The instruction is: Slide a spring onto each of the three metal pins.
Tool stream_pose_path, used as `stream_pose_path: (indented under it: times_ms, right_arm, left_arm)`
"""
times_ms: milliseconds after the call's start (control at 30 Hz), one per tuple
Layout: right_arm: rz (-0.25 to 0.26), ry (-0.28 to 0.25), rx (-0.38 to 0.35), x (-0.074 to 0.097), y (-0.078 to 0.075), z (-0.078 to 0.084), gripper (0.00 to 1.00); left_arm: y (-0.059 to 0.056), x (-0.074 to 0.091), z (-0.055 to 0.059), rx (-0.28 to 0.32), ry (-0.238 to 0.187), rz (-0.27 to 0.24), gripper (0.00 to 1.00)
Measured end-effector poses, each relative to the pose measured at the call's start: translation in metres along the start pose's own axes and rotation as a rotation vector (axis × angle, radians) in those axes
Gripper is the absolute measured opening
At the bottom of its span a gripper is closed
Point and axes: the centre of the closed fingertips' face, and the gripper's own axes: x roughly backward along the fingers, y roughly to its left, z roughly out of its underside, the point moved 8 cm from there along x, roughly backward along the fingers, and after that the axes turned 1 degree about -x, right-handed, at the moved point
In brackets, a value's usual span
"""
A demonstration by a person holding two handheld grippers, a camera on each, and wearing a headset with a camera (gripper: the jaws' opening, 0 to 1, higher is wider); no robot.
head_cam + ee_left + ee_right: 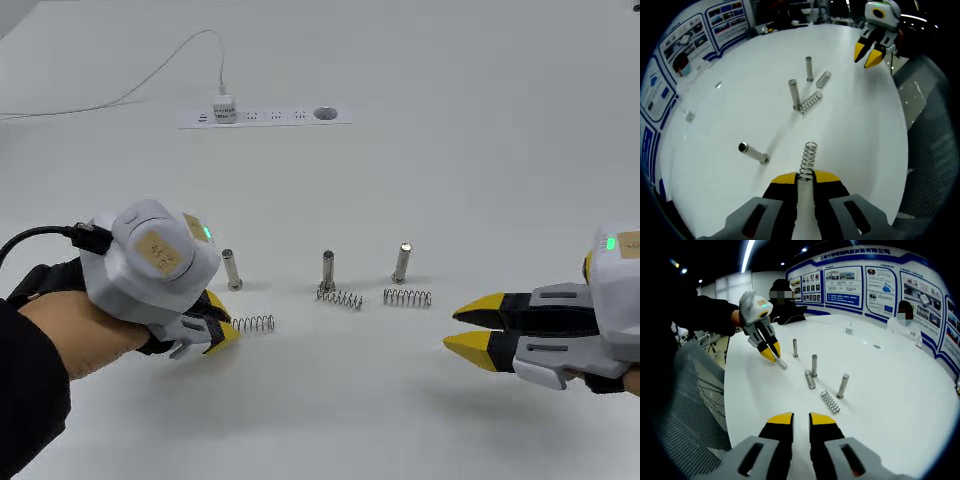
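Three metal pins stood upright in a row on the white workbench [420, 150]: the left pin [231, 268], the middle pin [327, 270] and the right pin [402, 261]. Each was bare, with a spring lying on its side nearby.

The left gripper [222, 328] had its jaws closed on the near end of the left spring [253, 323]. The coil pointed away from the tips, low over the table and near the left pin. Gripping it at one end looked meant to leave the free end open to go over the pin's top.

The middle spring [340, 297] lay with one end at the foot of the middle pin, and the right spring [407, 297] lay just in front of the right pin. The right gripper [462, 330] hovered off to the right, apart from the parts. Its jaws stood a narrow gap apart and held nothing, apparently awaiting its turn.

A power strip [265, 116] with a charger [224, 108] plugged in sat at the far side, its cable [150, 70] cut off by the frame's edge.

In the head view the left gripper's own body hid most of its jaws. Whether the held spring was lifted clear of the surface or touching it could not be told.
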Motion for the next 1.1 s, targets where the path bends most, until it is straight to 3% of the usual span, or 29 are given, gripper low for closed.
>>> stream_pose_path:
  times_ms: [67,100,300,433,567,800,1100]
  right_arm:
    - [-0.033,0.012,0.053,-0.004,0.003,-0.003,0.02]
    - [-0.057,0.019,0.069,-0.010,0.006,-0.005,0.02]
    - [-0.118,0.031,0.118,-0.035,0.017,-0.022,0.02]
    - [-0.163,0.020,0.132,-0.056,0.026,-0.037,0.10]
    - [-0.165,0.029,0.181,-0.071,0.031,-0.046,0.13]
    - [-0.179,0.017,0.185,-0.086,0.034,-0.058,0.17]
    - [-0.205,0.066,0.247,-0.102,0.039,-0.059,0.17]
  left_arm:
    - [-0.002,0.001,-0.001,-0.005,-0.001,0.006,0.11]
    - [-0.003,0.001,-0.002,-0.010,-0.002,0.007,0.11]
    - [-0.008,0.003,-0.005,-0.024,-0.005,0.018,0.11]
    - [-0.014,0.005,-0.008,-0.039,-0.008,0.027,0.11]
    - [-0.019,0.007,-0.011,-0.042,-0.018,0.040,0.11]
    - [-0.028,0.004,-0.018,-0.074,-0.021,0.066,0.11]
    - [-0.040,0.002,-0.029,-0.110,-0.032,0.092,0.11]
